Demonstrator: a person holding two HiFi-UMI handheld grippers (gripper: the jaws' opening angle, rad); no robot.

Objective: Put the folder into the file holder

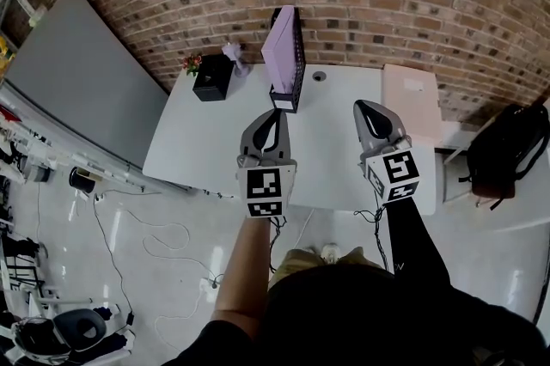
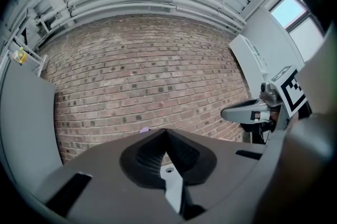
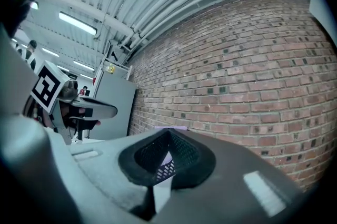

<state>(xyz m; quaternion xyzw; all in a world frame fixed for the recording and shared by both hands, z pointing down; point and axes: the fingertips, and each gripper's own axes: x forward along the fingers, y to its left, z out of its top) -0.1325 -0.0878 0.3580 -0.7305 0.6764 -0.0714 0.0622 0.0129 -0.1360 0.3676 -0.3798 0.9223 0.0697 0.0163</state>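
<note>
Inside the mesh holder [image 1: 298, 55] stands a lilac folder [image 1: 279, 46].

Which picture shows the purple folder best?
The head view. There the whole folder stands upright in the black file holder at the far edge of the table. The left gripper view catches only a tiny purple sliver, and the right gripper view shows just its top edge.

folder [image 1: 279, 45] in file holder [image 1: 298, 59], on table [image 1: 210, 141]
</note>
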